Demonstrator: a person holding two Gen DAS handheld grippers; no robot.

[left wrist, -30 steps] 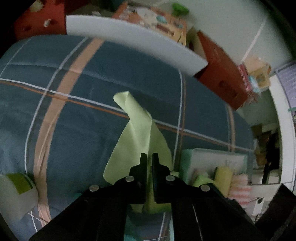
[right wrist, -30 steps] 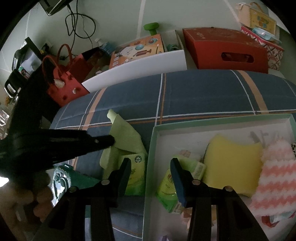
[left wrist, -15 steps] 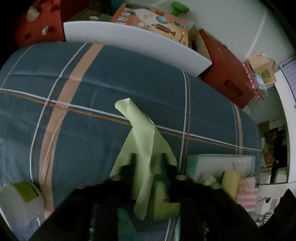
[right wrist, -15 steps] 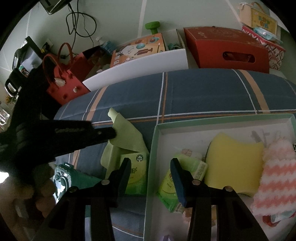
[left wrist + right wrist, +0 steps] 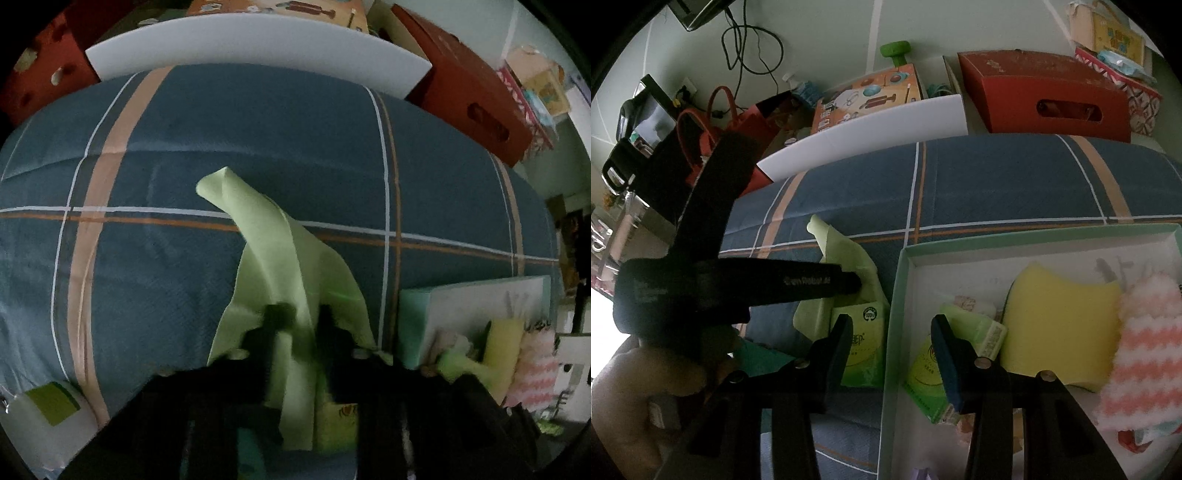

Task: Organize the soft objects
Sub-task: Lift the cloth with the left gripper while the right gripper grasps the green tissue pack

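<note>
A light green cloth [image 5: 280, 258] lies crumpled on the blue plaid bedspread [image 5: 184, 155]; it also shows in the right wrist view [image 5: 846, 258]. My left gripper [image 5: 303, 314] is open, its fingers on either side of a raised fold of the cloth. From the right wrist view the left gripper [image 5: 849, 284] reaches over the cloth. A green tissue pack [image 5: 864, 343] lies under the cloth's near edge. My right gripper [image 5: 890, 332] is open and empty, straddling the left wall of the white box [image 5: 905, 273], which holds a yellow sponge [image 5: 1060, 310], a pink striped cloth [image 5: 1141, 350] and a green packet [image 5: 934, 373].
A white board [image 5: 871, 136] and a red box [image 5: 1045, 96] stand behind the bed. A red bag [image 5: 713, 140] sits at the back left. A white and green container [image 5: 48, 413] lies at the near left of the bedspread.
My left gripper has gone from shut to open and moved forward, so its fingers now stand on either side of the cloth's fold. The right gripper has hardly moved.
</note>
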